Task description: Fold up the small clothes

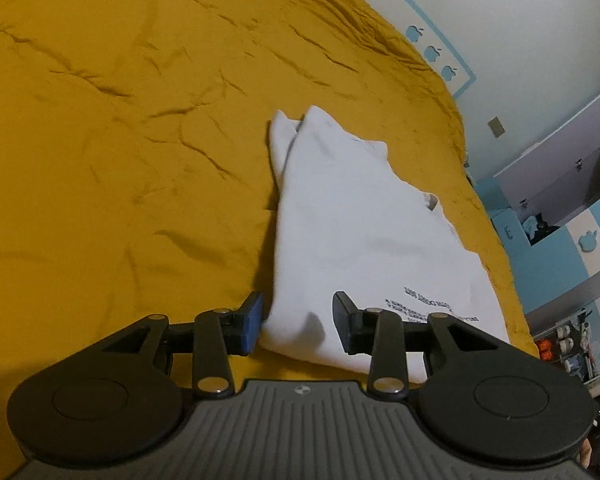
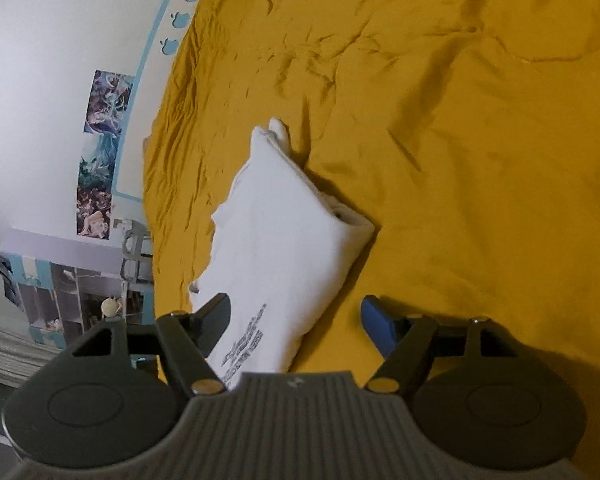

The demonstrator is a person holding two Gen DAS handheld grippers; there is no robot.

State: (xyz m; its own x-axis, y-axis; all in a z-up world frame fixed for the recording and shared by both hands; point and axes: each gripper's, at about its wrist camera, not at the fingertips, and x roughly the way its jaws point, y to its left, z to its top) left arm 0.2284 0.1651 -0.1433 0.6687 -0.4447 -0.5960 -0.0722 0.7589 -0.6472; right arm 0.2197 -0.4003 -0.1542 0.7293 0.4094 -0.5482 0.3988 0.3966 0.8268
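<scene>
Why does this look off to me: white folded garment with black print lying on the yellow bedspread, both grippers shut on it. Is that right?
Nearly. The white garment with black print does lie folded on the yellow bedspread, but neither gripper is shut on it. The left gripper stands open in the left wrist view, and the right gripper stands open in the right wrist view.
</scene>
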